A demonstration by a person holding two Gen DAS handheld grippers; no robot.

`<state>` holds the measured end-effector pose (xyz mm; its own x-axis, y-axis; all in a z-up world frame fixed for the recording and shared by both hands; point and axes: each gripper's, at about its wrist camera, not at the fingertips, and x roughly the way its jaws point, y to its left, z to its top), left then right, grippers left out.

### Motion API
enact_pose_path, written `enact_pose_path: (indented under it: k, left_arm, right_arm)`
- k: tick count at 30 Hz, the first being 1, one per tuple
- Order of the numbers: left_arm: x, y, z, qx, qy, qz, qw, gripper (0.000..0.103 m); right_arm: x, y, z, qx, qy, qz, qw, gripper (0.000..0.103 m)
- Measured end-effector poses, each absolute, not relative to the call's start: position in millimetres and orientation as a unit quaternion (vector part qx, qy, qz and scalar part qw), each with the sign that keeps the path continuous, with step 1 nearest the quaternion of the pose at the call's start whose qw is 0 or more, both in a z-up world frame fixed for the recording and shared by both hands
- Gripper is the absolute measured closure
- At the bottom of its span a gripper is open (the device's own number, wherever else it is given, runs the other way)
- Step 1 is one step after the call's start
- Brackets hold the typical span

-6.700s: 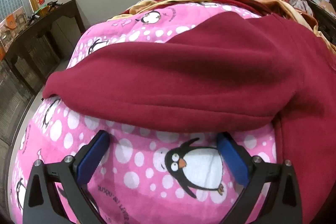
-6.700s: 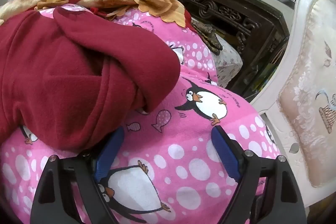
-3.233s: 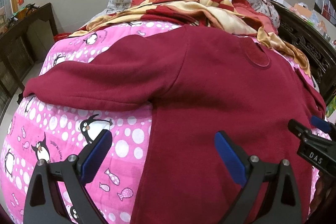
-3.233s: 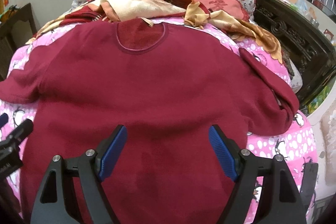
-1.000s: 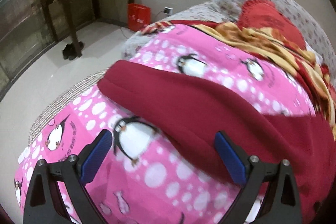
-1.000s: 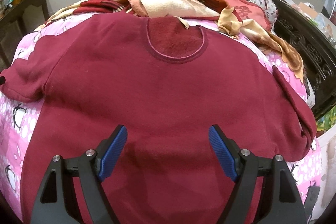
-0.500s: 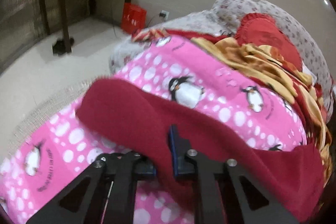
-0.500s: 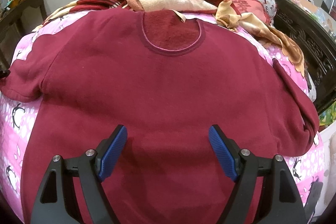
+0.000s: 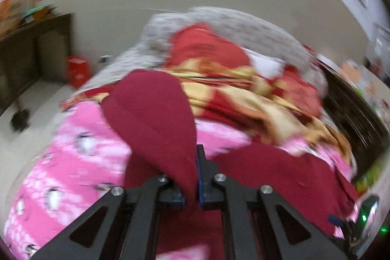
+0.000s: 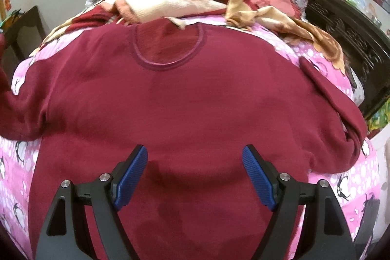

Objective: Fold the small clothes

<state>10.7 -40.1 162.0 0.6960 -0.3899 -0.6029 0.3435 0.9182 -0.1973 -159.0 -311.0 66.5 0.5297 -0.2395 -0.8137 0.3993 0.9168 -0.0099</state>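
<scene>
Two hand-held grippers work a dark red sweatshirt (image 10: 185, 99) on a bed. One, the left gripper (image 9: 192, 177), has its jaws clamped on the cuff end of the garment's left sleeve (image 9: 156, 118), the cloth pinched between the blue pads and standing up in a rounded flap above them; the left wrist view is smeared with motion blur. Beyond that flap lie the pink penguin-print quilt (image 9: 80, 152), a crumpled red-and-gold blanket (image 9: 246, 94) and a floral pillow (image 9: 234, 21) at the head of the bed, with a dark wooden table (image 9: 36, 45) and a red box (image 9: 76, 70) on the floor against the far wall.

The right gripper (image 10: 195, 174) hovers over the lower middle of the sweatshirt with its jaws wide apart and nothing between the pads. The garment lies flat and face up on the quilt, its round neckline (image 10: 168, 48) toward the pillows and its right sleeve (image 10: 341, 111) angled down along the body's edge.

Judging by the layout, the first fold is in hand: the left sleeve is to go across the chest. The next move calls for carrying the cuff inward, laying it flat, then releasing, while the free gripper is well placed to steady the body.
</scene>
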Motion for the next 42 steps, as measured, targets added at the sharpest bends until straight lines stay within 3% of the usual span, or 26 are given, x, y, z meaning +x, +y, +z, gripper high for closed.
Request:
enact_pose_path:
  k: [6, 13, 18, 21, 23, 28, 33, 42]
  left_arm:
    - [-31, -148, 142, 0.021, 0.346, -0.297, 0.89, 0.096]
    - [-70, -219, 71, 0.075, 0.405, -0.36, 0.837, 0.093]
    - [-78, -204, 61, 0.075, 0.433, -0.381, 0.813, 0.042]
    - [-87, -171, 81, 0.077, 0.399, -0.379, 0.831, 0.023]
    - [-90, -144, 93, 0.083, 0.373, -0.367, 0.848, 0.019]
    - [-77, -91, 94, 0.102, 0.362, -0.291, 0.879, 0.018]
    - [-52, -58, 69, 0.089, 0.404, -0.233, 0.88, 0.018]
    - [-51, -58, 53, 0.1, 0.412, -0.228, 0.877, 0.018]
  right_arm:
    - [-175, -334, 72, 0.099, 0.441, -0.207, 0.867, 0.023]
    - [-191, -366, 68, 0.132, 0.438, -0.231, 0.859, 0.023]
    - [-195, -372, 70, 0.138, 0.43, -0.23, 0.862, 0.023]
    - [-192, -371, 73, 0.141, 0.423, -0.213, 0.869, 0.023]
    - [-186, -366, 76, 0.137, 0.415, -0.194, 0.878, 0.023]
    - [-153, -348, 89, 0.117, 0.394, -0.14, 0.901, 0.023]
    - [-121, -343, 93, 0.111, 0.403, -0.136, 0.898, 0.023]
    - [-174, -375, 96, 0.186, 0.364, -0.15, 0.9, 0.023]
